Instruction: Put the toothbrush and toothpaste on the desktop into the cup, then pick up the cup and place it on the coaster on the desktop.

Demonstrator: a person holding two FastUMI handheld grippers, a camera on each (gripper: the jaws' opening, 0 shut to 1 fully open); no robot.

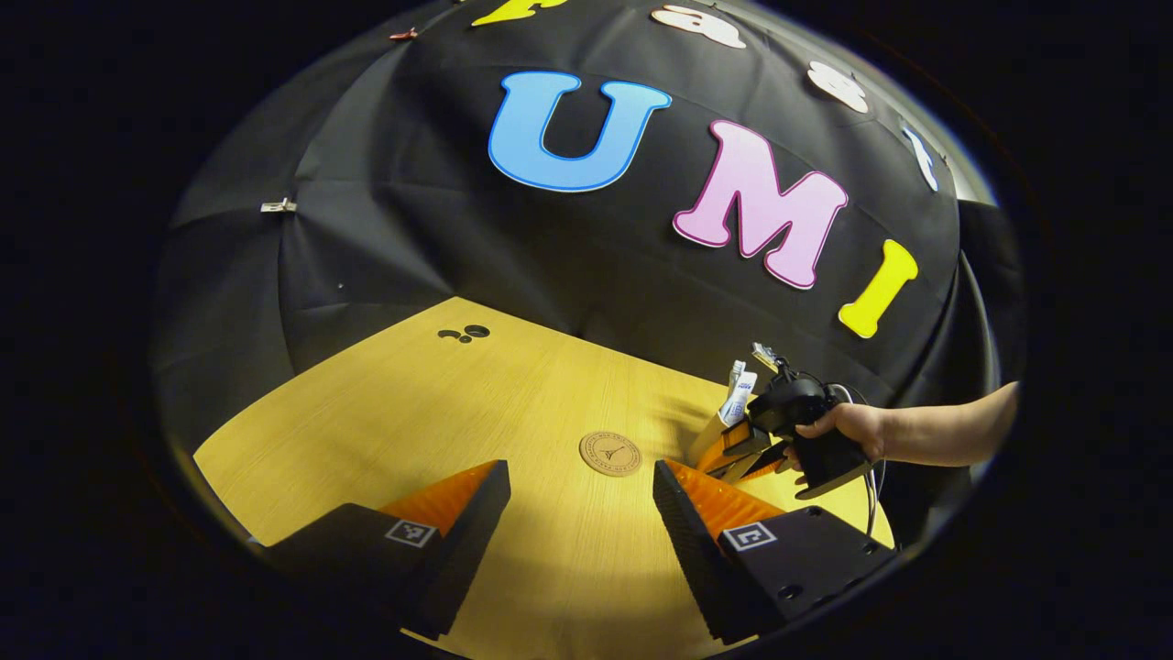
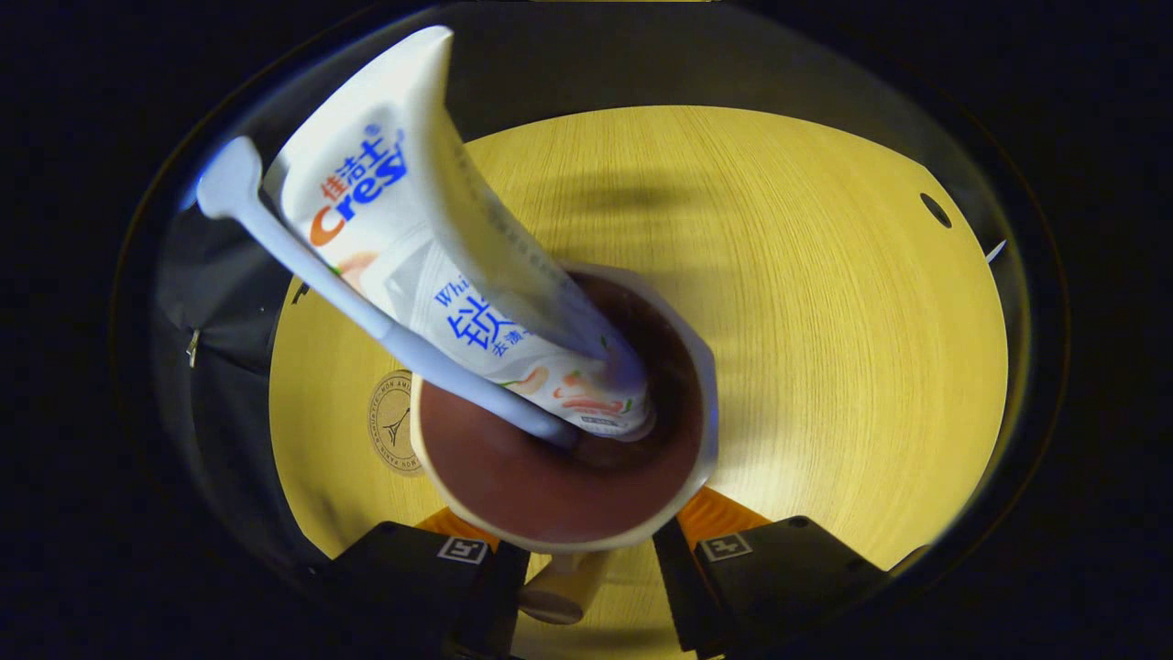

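The right gripper has its fingers closed on the cup, one on each side of its wall just under the rim, and seen down the right gripper view the cup looks lifted a little clear of the surface, though I cannot be sure of that. The toothpaste and the toothbrush already stand inside it, both leaning hard toward ten o'clock and sticking far out over the rim. The coaster lies on the surface at about nine o'clock from the cup, partly hidden behind it. In the left gripper view the left gripper hangs idle with its fingers spread wide and nothing between them; the coaster sits just beyond those fingers, and a hand at three o'clock holds the right gripper against the cup, near the coaster. What remains, I judge, is the short carry and the set-down. The worry is that tall, top-heavy load: a quick swing or a tilt could tip the tube out or drag the cup round in the grip. Setting it down half off the coaster's edge would leave it rocking, and letting go then could topple the lot.
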